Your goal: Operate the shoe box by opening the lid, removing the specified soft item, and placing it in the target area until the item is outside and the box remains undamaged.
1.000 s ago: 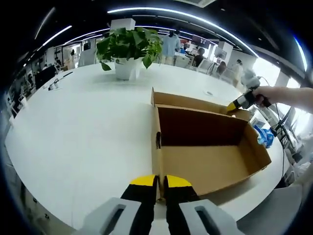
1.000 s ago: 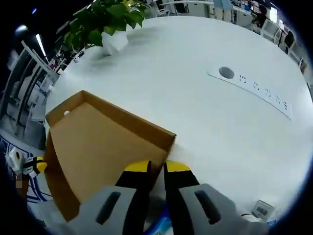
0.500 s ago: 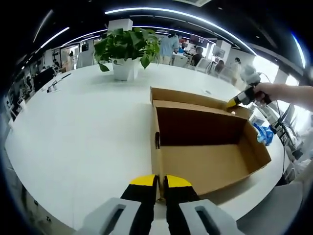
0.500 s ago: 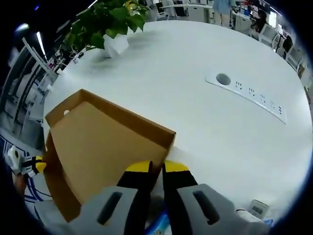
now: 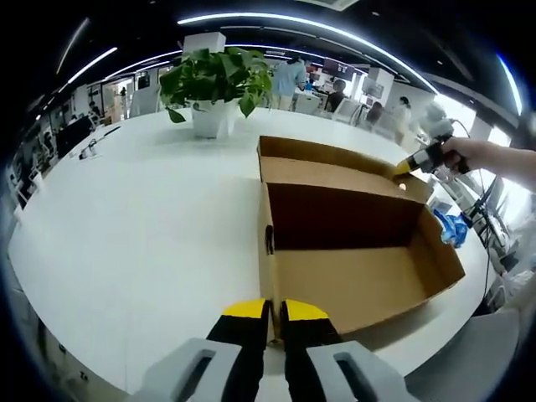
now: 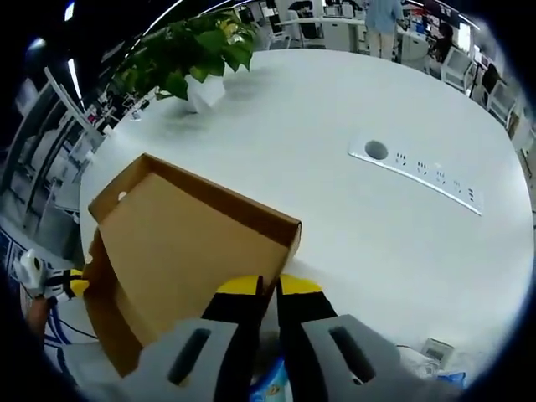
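Observation:
A brown cardboard shoe box [image 5: 360,285] stands open on the white table [image 5: 126,218], and its inside looks bare. My left gripper [image 5: 274,311] is shut on the box's near wall at the left corner. The hinged lid [image 5: 335,172] stands tilted up behind the box. My right gripper [image 5: 404,168], held in a hand, pinches its far right corner. In the right gripper view, my right gripper [image 6: 268,287] is shut on the lid [image 6: 184,243] edge, and the left gripper [image 6: 75,285] is at the far left. A crumpled blue item [image 5: 453,228] lies just past the box's right end.
A potted green plant [image 5: 219,79] stands at the back of the table, also in the right gripper view [image 6: 188,54]. A white power strip [image 6: 419,163] is set into the table to the right of the lid. Office desks and people are far behind.
The right gripper has swung the lid further up and back, so more of its inner face shows. The left gripper has stayed shut on the box wall.

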Available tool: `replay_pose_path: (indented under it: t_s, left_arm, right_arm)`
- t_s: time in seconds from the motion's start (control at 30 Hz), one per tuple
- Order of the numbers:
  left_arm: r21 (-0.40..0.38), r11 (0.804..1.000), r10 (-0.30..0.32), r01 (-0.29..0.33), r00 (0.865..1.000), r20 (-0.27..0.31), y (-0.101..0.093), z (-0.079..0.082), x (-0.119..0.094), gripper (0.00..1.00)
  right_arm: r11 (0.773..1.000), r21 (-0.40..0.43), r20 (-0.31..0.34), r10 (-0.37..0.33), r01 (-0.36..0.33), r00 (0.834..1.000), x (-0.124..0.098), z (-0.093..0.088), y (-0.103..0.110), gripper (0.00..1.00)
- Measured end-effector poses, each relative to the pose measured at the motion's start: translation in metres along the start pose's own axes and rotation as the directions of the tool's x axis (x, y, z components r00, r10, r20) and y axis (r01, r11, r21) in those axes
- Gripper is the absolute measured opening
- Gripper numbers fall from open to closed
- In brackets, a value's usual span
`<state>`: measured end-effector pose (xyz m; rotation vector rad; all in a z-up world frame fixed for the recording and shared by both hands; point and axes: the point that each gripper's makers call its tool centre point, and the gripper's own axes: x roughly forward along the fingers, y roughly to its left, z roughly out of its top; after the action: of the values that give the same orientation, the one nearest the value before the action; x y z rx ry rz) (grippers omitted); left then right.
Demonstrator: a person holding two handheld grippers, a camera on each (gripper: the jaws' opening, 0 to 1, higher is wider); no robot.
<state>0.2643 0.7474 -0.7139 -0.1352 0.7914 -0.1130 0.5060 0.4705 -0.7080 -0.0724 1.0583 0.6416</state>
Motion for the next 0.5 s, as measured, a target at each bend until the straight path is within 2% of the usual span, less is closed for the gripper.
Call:
replay_pose_path:
  t_s: [0.5]
  left_arm:
    - [0.002,1.000,-0.003,0.003,1.000,0.006,-0.004,-0.001,-0.003,0.06]
  right_arm:
    - [0.999,-0.032,0.074,0.013,-0.011,0.997,-0.029,0.010,0.009,0.03]
